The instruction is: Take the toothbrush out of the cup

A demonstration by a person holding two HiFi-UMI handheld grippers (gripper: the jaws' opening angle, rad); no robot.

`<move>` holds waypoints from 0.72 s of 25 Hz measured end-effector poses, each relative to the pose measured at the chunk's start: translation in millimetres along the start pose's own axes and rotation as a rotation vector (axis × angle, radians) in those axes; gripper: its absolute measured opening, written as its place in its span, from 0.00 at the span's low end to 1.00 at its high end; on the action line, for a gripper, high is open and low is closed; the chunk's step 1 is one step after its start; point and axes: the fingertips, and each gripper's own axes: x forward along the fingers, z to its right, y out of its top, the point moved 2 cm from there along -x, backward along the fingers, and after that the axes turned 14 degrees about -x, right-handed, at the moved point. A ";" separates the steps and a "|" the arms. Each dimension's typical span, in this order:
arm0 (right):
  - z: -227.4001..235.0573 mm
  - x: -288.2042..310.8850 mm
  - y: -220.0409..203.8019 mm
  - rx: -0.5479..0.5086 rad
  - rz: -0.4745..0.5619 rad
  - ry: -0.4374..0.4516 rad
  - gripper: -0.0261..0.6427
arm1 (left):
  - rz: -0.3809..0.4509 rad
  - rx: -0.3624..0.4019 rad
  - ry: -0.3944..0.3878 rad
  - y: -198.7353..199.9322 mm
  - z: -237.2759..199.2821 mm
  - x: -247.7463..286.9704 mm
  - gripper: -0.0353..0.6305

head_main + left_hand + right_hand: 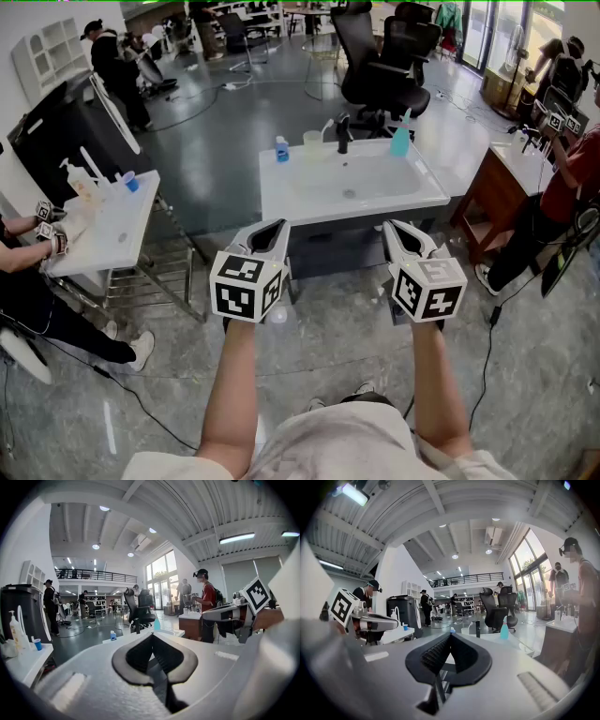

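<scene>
Your left gripper (275, 228) and right gripper (396, 229) hover before the washbasin (281, 202).
Claws pressed together, empty; toothbrush (325, 127) in cup (312, 143) barely shows.

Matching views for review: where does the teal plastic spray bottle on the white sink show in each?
Head view: teal plastic spray bottle, upper right, on the white sink.
Left gripper view: bottle near centre.
Right gripper view: bottle right of centre.
Shared landmark: black office chair behind it.
</scene>
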 end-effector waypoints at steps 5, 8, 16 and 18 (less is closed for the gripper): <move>-3.5 4.1 2.3 -0.002 -0.001 0.007 0.04 | 0.010 -0.007 0.002 2.8 -6.0 3.3 0.06; -4.3 10.0 0.1 -0.001 -0.003 0.014 0.04 | -0.003 -0.010 0.004 -2.2 -9.5 10.1 0.07; 0.6 37.3 1.7 0.005 0.004 0.037 0.04 | -0.016 -0.021 0.011 -2.5 -23.2 31.1 0.13; 4.5 46.2 -1.3 0.010 0.004 0.043 0.04 | -0.018 -0.016 0.016 -1.7 -26.9 39.2 0.14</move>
